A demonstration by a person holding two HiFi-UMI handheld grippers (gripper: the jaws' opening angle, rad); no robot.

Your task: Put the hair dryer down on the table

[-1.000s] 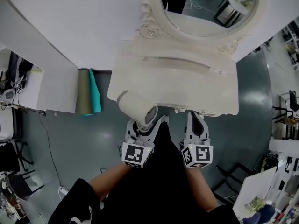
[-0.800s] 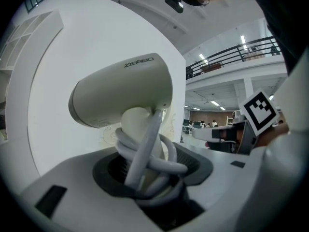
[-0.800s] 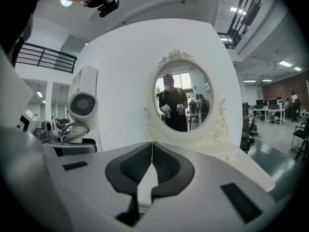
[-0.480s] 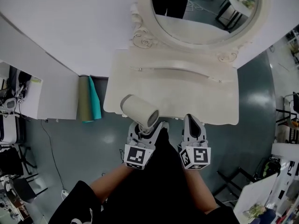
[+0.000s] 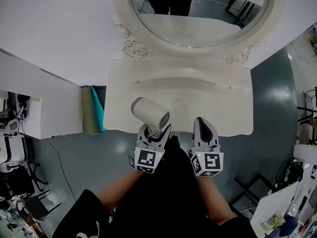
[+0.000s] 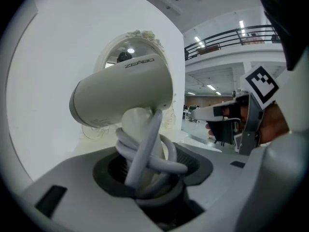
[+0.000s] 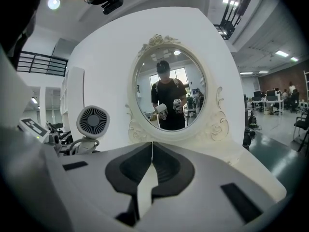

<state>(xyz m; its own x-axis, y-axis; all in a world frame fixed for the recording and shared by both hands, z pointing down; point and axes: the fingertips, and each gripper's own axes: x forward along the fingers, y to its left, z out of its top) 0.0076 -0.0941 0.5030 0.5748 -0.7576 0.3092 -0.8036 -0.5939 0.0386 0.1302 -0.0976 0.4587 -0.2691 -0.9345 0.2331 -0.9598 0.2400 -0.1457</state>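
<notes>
The left tongs [image 5: 154,134] grip the hair dryer [image 5: 150,111] by its cord-wrapped handle, upright over the desk's [image 5: 208,100] near edge — mid-carry, I'd say. The right tongs [image 5: 206,133] are closed, empty. Next — lower it onto the desk, then release.

Cream white for the hair dryer [image 5: 150,112] at centre frame, pale grey for its cord [image 6: 145,153]. Same cream for the table [image 5: 223,108] and the scroll-carved mirror frame [image 5: 130,46] above it. Light grey on the left gripper [image 5: 154,130] and right gripper [image 5: 201,122], dark grey on the jaw pads, and 2 white cubes with black square markers. Glossy dark teal-grey floor [image 5: 74,157]. At left of frame, 1 olive roll [image 5: 88,110] beside 1 turquoise roll [image 5: 99,110]. Black clothing [image 5: 168,202] at bottom.
</notes>
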